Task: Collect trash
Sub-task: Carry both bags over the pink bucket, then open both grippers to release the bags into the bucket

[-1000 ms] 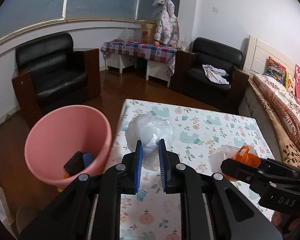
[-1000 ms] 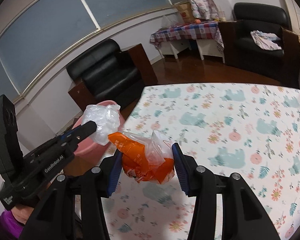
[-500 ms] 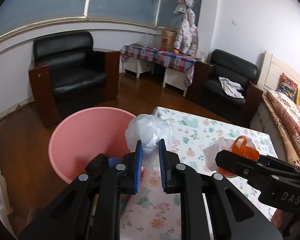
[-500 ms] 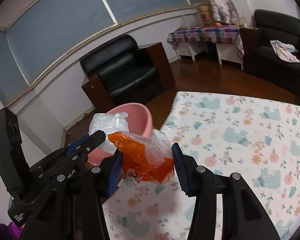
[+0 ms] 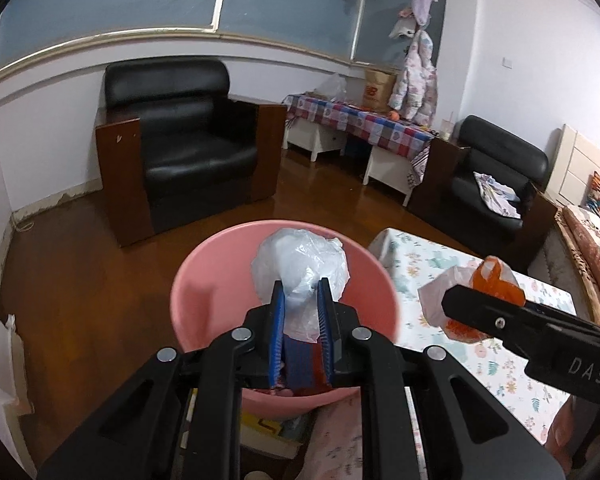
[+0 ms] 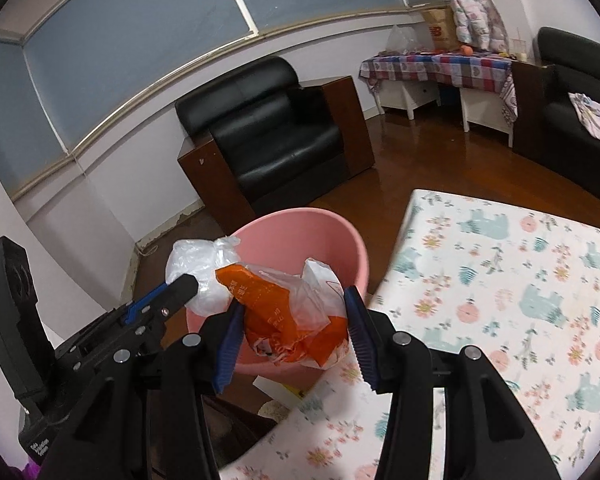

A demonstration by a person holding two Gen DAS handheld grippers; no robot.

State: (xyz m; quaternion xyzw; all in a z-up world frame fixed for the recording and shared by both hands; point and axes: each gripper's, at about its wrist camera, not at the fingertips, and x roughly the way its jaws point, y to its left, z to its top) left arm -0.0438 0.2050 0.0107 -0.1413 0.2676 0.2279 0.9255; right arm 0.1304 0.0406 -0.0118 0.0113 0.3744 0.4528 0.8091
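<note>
Two grippers: both clenched on trash over the bin.
Left gripper [image 5: 300, 296]: pinches clear plastic bag [image 5: 300, 264], bunched upward.
Right gripper [image 6: 292, 320]: clamps orange-and-white bag [image 6: 284, 312], long axis crosswise.
Pink bin [image 5: 204, 292]: mouth open, beside the patterned table's edge [image 6: 396, 264].
Beyond: bare wooden floor [image 5: 80, 280], black armchair [image 5: 180, 148].

1. "DAS" stands in pale capitals on the black body of the right tool [image 5: 480, 312], at the right edge of the left wrist view.
2. The cardboard box [image 5: 378, 90] on the far checked table carries a red logo, too small to read.
3. The orange bag [image 6: 284, 312] bears white characters, illegible.
</note>
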